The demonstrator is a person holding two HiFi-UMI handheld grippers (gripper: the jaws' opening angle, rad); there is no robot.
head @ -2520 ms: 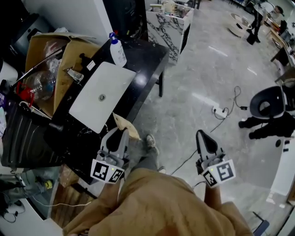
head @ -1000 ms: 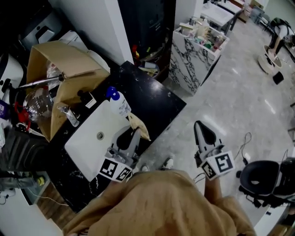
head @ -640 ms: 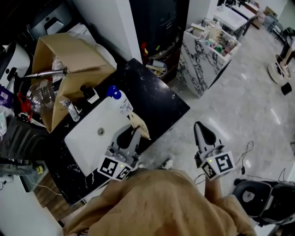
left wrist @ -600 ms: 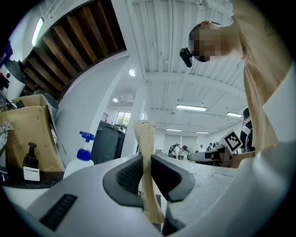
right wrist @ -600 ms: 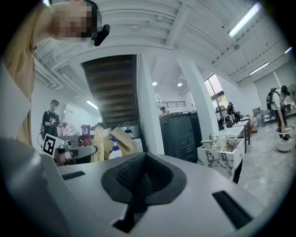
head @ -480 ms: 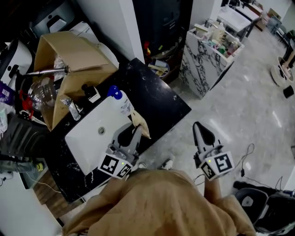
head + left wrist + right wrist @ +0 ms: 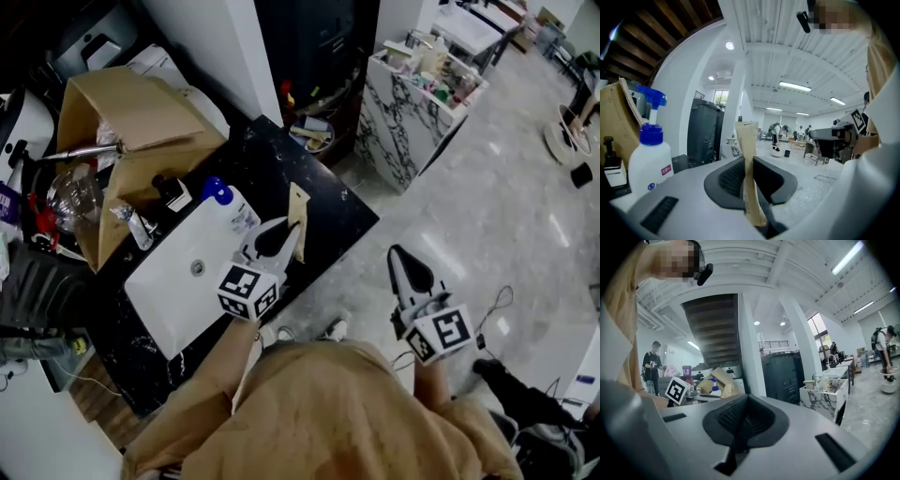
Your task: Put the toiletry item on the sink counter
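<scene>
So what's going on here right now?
A person is working with a gripper in each hand. The left gripper is clamped on a flat tan packet, holding it over the black counter beside the white sink, near a spray bottle. The right gripper is shut and empty, out over the floor.

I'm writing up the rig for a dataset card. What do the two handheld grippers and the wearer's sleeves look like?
The left gripper and the right gripper look alike. Each has a pale grey shell that tapers to black, ribbed jaws, and each carries a white cube printed with black square markers. The sleeves are tan cloth.
</scene>
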